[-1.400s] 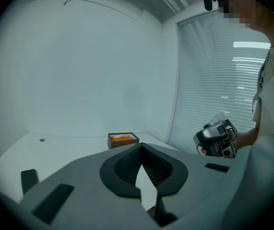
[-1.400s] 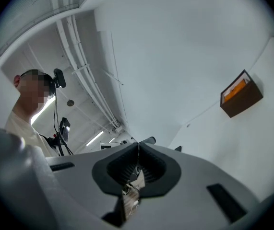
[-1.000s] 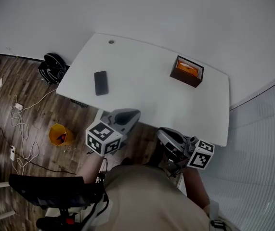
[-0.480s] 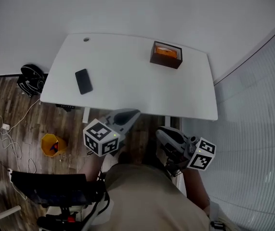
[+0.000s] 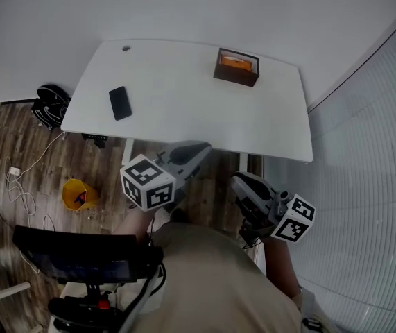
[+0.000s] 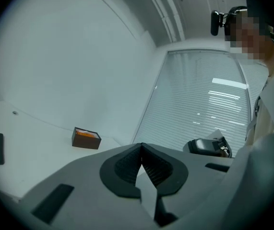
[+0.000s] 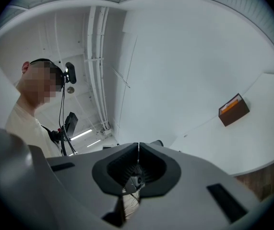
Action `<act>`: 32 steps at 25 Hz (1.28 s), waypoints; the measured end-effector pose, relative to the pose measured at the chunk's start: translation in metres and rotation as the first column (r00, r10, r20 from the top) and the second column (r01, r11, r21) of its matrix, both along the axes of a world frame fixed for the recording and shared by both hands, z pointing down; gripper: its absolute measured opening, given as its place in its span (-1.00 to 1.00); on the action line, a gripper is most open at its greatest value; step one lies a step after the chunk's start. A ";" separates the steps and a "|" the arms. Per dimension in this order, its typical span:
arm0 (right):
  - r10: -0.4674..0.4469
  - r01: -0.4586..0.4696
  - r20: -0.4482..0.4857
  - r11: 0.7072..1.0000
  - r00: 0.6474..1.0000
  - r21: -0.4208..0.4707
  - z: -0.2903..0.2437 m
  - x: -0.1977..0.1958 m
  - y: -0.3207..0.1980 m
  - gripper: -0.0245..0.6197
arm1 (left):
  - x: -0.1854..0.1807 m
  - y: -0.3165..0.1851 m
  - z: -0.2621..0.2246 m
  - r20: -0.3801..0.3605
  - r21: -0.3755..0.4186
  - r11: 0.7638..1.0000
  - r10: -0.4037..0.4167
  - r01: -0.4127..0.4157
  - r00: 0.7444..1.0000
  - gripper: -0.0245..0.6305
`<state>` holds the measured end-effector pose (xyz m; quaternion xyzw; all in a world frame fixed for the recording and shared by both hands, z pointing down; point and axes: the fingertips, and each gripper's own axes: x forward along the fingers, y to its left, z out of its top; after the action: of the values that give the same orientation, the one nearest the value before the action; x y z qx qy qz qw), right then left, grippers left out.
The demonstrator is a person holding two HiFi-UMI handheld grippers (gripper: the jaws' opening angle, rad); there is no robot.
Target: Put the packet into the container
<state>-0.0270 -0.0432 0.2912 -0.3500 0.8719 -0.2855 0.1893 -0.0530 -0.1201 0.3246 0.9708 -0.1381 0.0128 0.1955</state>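
Note:
On the white table [image 5: 184, 109], at its far right, stands a dark brown container [image 5: 236, 66] with an orange packet [image 5: 236, 62] lying inside. The left gripper view shows the same container [image 6: 86, 138] far off, and the right gripper view shows it [image 7: 233, 109] as well. My left gripper [image 5: 203, 146] hangs just off the table's near edge, jaws shut and empty. My right gripper [image 5: 236, 179] is lower, over the floor, and is also shut with nothing in it. In their own views both grippers' jaws [image 6: 140, 150] [image 7: 138, 150] meet at the tips.
A flat black phone-like slab [image 5: 119, 103] lies on the table's left part. A yellow bin [image 5: 78, 194], a black bag [image 5: 48, 105] and cables are on the wooden floor at the left. A black chair [image 5: 80, 262] is close by me. A blind-covered wall [image 5: 371, 151] runs along the right.
The head view has swung, so the table and container now sit further left and higher in the picture. Both grippers stay shut near my body, almost unmoved.

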 end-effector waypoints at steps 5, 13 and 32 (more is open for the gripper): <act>-0.032 0.032 0.007 0.999 0.999 0.026 -0.002 0.034 0.054 -0.87 | 0.044 0.044 -0.002 0.088 0.100 0.994 -0.053 0.044 0.995 -0.90; -0.046 0.044 0.056 0.999 0.997 0.033 0.007 0.083 0.127 -0.87 | 0.076 0.109 0.008 0.124 0.049 0.994 -0.105 0.099 0.987 -0.89; -0.195 0.196 0.114 0.981 0.974 0.005 0.022 0.073 0.205 -0.87 | 0.032 0.215 0.012 0.208 0.074 0.964 -0.265 0.255 0.941 -0.89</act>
<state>0.0463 0.1616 0.3132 -0.2462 0.8889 -0.3251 0.2087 -0.0210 0.0946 0.3367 0.9412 -0.2858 0.0892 0.1568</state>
